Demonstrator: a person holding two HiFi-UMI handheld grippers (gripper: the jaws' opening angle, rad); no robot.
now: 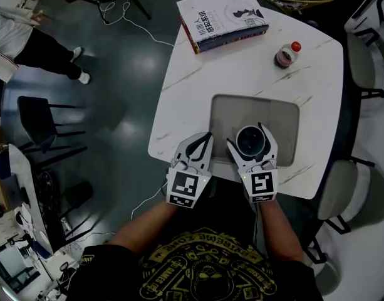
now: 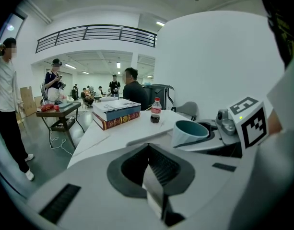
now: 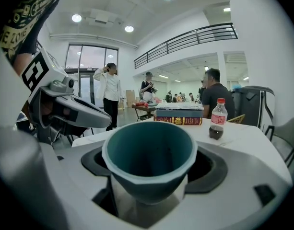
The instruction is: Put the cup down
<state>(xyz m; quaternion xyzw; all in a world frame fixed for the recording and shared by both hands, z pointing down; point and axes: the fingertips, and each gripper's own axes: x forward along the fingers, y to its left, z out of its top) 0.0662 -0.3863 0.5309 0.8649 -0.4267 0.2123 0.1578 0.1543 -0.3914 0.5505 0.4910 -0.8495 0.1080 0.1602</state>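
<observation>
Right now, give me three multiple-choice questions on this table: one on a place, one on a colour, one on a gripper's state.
1. The bottle stands: A on the table, right of the books; B atop them; C left of them.
2. Its cap is: A red; B blue; C green.
3. The right gripper is: A open, empty; B shut on the cup; C shut on the bottle.
Answers: 1 A, it sits right of the books; 2 A, the top is red; 3 B, its jaws clamp the teal cup.
</observation>
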